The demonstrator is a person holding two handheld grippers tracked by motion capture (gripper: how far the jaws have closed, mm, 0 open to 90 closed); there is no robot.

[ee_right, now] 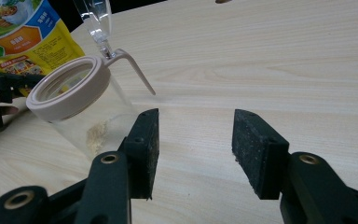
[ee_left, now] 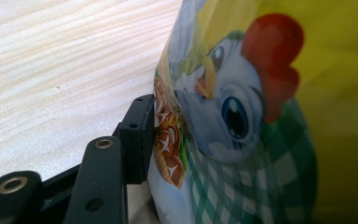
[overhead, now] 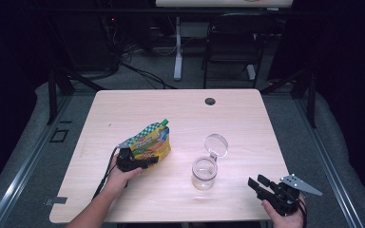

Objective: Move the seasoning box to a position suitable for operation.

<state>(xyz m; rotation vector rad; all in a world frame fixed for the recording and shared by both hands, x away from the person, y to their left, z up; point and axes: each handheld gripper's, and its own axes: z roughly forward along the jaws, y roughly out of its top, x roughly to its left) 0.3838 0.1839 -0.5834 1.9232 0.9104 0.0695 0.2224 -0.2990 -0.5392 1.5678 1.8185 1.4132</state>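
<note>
- Gripping the yellow snack pouch (overhead: 151, 144), the left claw (overhead: 147, 161) holds it upright, left of the glass jar (overhead: 204, 172); its print shows a cartoon chicken, writing unreadable.
- Right claw (ee_right: 196, 149) gapes wide, empty, near-right on the worktop (overhead: 247, 118).
- The jar's lid (overhead: 216, 145) is flipped open.

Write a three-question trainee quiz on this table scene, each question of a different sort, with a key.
1. True or false: the left gripper is shut on the yellow printed foil pouch.
2. The hinged lid of the clear glass jar is: A) closed, B) flipped open, C) lying on the table.
3. Fill in: the jaws of the right gripper stand ____ with bare light wooden table between them.

Key: 1 true; 2 B; 3 open.
</note>
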